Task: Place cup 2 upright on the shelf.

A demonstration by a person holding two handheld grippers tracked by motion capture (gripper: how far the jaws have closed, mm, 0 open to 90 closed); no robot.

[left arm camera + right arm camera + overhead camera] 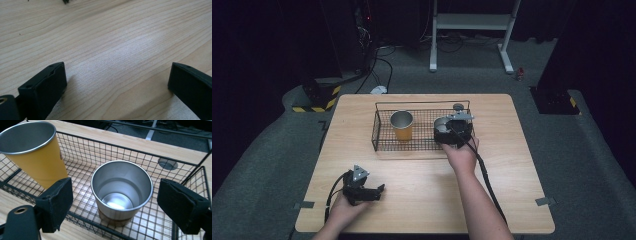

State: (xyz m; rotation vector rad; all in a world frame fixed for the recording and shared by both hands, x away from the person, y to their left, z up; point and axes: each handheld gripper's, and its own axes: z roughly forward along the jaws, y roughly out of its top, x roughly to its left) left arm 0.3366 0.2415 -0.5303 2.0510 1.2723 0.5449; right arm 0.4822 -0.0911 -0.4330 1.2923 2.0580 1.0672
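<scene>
Steel cup (122,192) stands upright in the wire basket (382,135), near the basket's right end, and the yellow cup (35,155) stands apart from it toward the left end; the basket sits at the far middle of the bench (422,200). The right tool (115,205) hangs just over the basket's near rim with its jaws spread wide, the steel cup between them but not touched. If the step is a grasp, I judge it is good to lower the jaws level on both sides of the cup wall, clear of the wires, then close slowly so the cup does not tip. The left tool (117,82) rests low over the near left of the bench, jaws spread, with nothing between them. No brand or writing can be read on either cup.
</scene>
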